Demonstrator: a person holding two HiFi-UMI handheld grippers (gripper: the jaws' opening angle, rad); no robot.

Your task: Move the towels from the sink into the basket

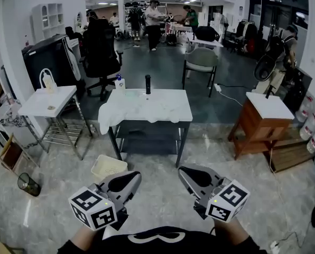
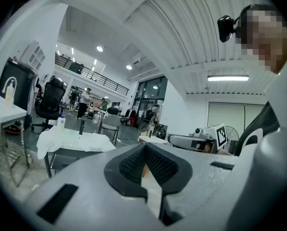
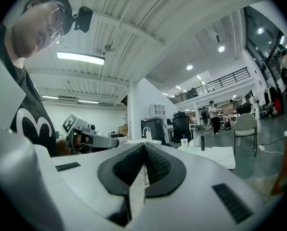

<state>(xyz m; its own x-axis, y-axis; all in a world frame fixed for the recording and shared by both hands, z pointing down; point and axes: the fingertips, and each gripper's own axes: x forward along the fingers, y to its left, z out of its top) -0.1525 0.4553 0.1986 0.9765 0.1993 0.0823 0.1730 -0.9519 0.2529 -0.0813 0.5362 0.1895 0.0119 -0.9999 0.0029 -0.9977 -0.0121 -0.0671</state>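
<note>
White cloth [image 1: 139, 109] drapes the table [image 1: 163, 123] on tiled floor [image 1: 158, 197]; left tongs [image 1: 132, 180], right tongs [image 1: 185, 174] closed.

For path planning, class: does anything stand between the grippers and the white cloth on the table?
Nothing visible: only floor lies between the left gripper, right gripper and white cloth; the basket sits aside, left.

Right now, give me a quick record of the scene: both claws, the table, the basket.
left claw: shut, empty, held level
right claw: shut, empty, held level
table: ahead, across bare floor
cloth: white, spread on the table, hanging over its left edge
bottle: at the table's far edge
basket: pale, on the floor by the table's front left leg
</note>
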